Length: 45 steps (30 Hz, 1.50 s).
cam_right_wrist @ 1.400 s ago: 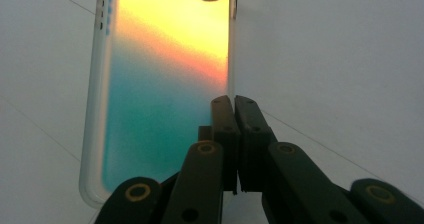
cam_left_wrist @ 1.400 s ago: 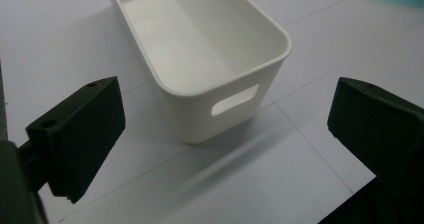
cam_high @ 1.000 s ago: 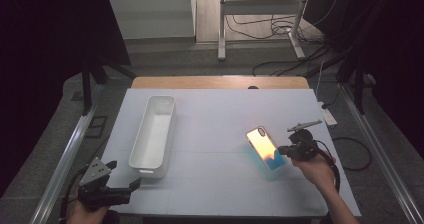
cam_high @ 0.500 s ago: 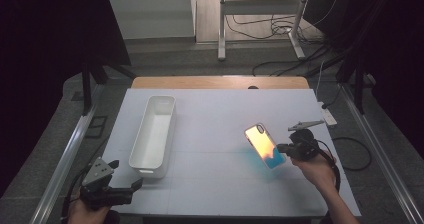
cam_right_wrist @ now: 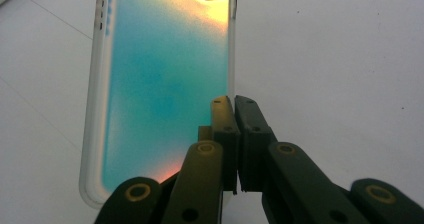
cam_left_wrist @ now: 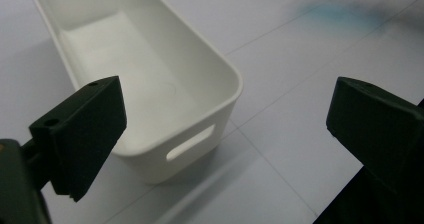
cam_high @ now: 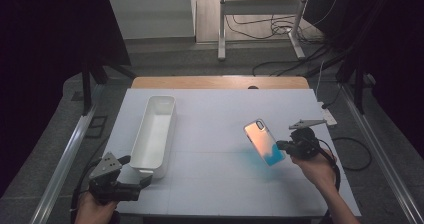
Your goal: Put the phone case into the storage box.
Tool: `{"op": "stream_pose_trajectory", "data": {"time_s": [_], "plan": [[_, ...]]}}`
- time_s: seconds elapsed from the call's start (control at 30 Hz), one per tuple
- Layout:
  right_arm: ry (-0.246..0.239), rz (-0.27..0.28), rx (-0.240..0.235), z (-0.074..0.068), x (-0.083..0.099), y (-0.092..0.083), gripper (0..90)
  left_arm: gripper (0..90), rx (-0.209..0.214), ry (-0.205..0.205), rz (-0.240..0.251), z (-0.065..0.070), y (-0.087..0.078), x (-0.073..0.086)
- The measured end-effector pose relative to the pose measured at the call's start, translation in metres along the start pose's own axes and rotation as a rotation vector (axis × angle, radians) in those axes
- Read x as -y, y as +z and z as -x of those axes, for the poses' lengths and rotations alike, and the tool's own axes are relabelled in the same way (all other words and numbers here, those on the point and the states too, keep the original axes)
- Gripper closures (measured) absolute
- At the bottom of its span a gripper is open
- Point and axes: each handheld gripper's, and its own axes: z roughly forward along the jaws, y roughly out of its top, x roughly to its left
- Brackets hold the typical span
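Observation:
A phone case (cam_high: 264, 144) with an orange-to-blue back and a clear rim hangs tilted above the white table mat (cam_high: 215, 184) at the right. My right gripper (cam_high: 281, 145) is shut on the case's long edge. In the right gripper view the jaws (cam_right_wrist: 234, 104) pinch that rim, with the case (cam_right_wrist: 160, 84) spreading out to their left. A long white bin (cam_high: 155, 134) stands empty on the left half of the mat. My left gripper (cam_high: 142, 181) rests at the bin's near end, open, with its jaws (cam_left_wrist: 230, 96) on either side of the bin's handle wall (cam_left_wrist: 200, 144).
The white mat covers a wooden table whose far edge (cam_high: 220, 82) shows behind it. Metal rails run along both sides of the table. A stand's legs and cables lie on the floor beyond. Bare mat lies between the bin and the case.
The phone case sits slightly higher in the right gripper than a second ago. The left gripper has kept still.

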Motion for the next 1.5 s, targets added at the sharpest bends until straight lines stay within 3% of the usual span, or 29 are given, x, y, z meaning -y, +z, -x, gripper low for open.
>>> {"op": "stream_pose_trajectory", "data": {"time_s": [0.53,0.97,1.27,1.5], "plan": [[-0.017,0.042,-0.005,-0.007,-0.005,-0.007,87.8,2.1,0.072,0.01,0.03,0.004,0.027,-0.035],[-0.028,0.043,-0.007,-0.01,-0.007,-0.007,87.8,0.7,0.147,-0.017,0.046,0.005,0.053,-0.055],[-0.046,0.059,-0.005,-0.014,-0.009,-0.007,87.8,0.3,0.204,-0.048,0.014,0.008,0.072,-0.069],[-0.058,0.059,-0.012,-0.019,-0.011,-0.006,87.8,0.1,0.232,-0.045,-0.005,0.011,0.085,-0.077]]}}
